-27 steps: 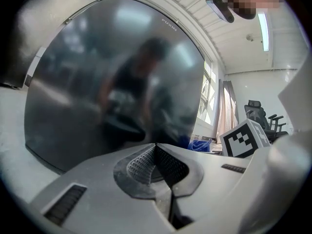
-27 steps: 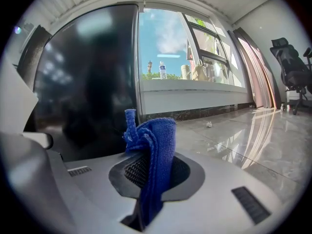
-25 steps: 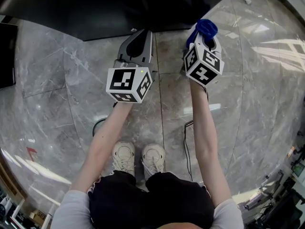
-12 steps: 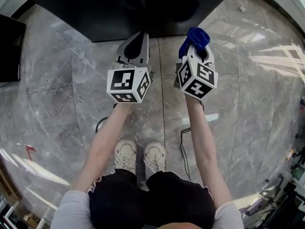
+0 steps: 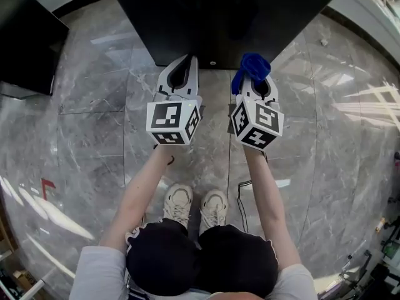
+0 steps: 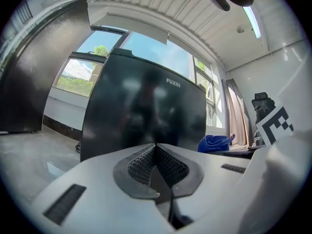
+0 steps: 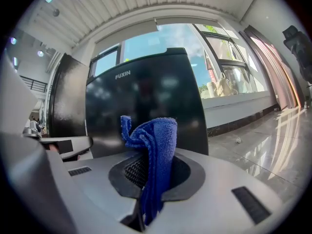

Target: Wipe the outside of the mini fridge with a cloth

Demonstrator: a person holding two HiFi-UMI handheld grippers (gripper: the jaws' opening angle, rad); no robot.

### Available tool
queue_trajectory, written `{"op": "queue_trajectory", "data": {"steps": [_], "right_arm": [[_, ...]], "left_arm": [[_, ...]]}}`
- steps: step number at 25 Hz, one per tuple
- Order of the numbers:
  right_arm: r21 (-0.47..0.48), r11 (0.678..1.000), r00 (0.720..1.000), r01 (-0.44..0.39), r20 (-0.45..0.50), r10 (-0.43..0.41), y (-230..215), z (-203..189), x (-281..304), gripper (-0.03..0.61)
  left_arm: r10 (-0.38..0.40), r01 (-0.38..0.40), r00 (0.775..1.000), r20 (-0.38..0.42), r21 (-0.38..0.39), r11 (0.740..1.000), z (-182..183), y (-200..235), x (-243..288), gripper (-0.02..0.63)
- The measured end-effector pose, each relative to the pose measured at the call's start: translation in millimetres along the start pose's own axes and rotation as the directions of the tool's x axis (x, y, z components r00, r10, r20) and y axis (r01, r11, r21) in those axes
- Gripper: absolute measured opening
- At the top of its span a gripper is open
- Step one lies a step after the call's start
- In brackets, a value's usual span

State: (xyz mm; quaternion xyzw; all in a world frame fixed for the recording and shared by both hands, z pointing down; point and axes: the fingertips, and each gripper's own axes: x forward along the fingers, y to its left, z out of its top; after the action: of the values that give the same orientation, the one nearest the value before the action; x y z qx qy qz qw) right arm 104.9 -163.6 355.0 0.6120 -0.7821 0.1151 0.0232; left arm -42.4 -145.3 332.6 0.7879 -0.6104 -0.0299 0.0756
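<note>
With more of the mini fridge [image 5: 219,24] now showing at the frame's top, wiping looks imminent: the right gripper [image 5: 253,79] has its fingers clenched on the blue cloth [image 5: 252,64], and the left gripper [image 5: 185,61] is clenched on nothing.

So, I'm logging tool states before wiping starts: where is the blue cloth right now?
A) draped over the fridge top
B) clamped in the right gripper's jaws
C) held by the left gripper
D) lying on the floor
B: the blue cloth sticks up from between the shut jaws of the right gripper, while the left gripper is shut on nothing.
</note>
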Motion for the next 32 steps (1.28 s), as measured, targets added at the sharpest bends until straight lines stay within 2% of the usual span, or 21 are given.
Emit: {"op": "queue_trajectory", "data": {"steps": [6, 11, 15, 20, 23, 25, 28, 30, 32], "right_arm": [[-0.015, 0.996, 0.995, -0.093, 0.043, 0.094, 36.0, 55.9, -6.4, 0.052], [-0.076, 0.992, 0.991, -0.101, 0.075, 0.107, 39.6, 107.3, 12.1, 0.052], [-0.102, 0.989, 0.994, -0.106, 0.002, 0.106, 46.3, 157.7, 7.9, 0.052], [-0.061, 0.994, 0.995, -0.086, -0.057, 0.082, 71.0, 295.8, -30.3, 0.052], [-0.029, 0.995, 0.993, -0.098, -0.064, 0.096, 100.7, 406.3, -55.2, 0.052], [-0.064, 0.992, 0.993, -0.109, -0.049, 0.105, 120.4, 488.4, -77.3, 0.052], [-0.084, 0.994, 0.997, -0.076, -0.024, 0.074, 136.0, 608.5, -108.9, 0.052], [-0.046, 0.997, 0.998, -0.066, -0.016, 0.065, 144.1, 674.0, -126.8, 0.052], [-0.003, 0.996, 0.996, -0.085, 0.003, 0.085, 153.7, 719.6, -138.8, 0.052]], "left_arm": [[-0.010, 0.010, 1.000, 0.023, -0.014, 1.000, 52.5, 7.0, -7.3, 0.005], [-0.010, 0.005, 0.998, 0.056, 0.090, 0.996, 101.1, 5.1, 12.2, 0.005], [0.039, -0.039, 0.999, 0.017, 0.023, 0.999, 159.2, 5.5, 16.3, 0.005], [0.086, -0.086, 0.996, -0.019, -0.014, 0.996, 306.0, -16.5, -6.1, 0.005], [0.134, -0.135, 0.990, -0.034, -0.059, 0.989, 409.1, -22.1, -27.3, 0.005], [0.146, -0.149, 0.988, -0.048, -0.048, 0.988, 480.9, -30.6, -44.8, 0.005], [0.135, -0.134, 0.989, -0.053, 0.011, 0.991, 594.4, -49.2, -61.3, 0.005], [0.111, -0.111, 0.993, -0.034, 0.005, 0.994, 663.6, -63.1, -64.7, 0.005], [0.081, -0.081, 0.997, -0.005, -0.024, 0.996, 714.1, -75.5, -63.1, 0.005]]}}
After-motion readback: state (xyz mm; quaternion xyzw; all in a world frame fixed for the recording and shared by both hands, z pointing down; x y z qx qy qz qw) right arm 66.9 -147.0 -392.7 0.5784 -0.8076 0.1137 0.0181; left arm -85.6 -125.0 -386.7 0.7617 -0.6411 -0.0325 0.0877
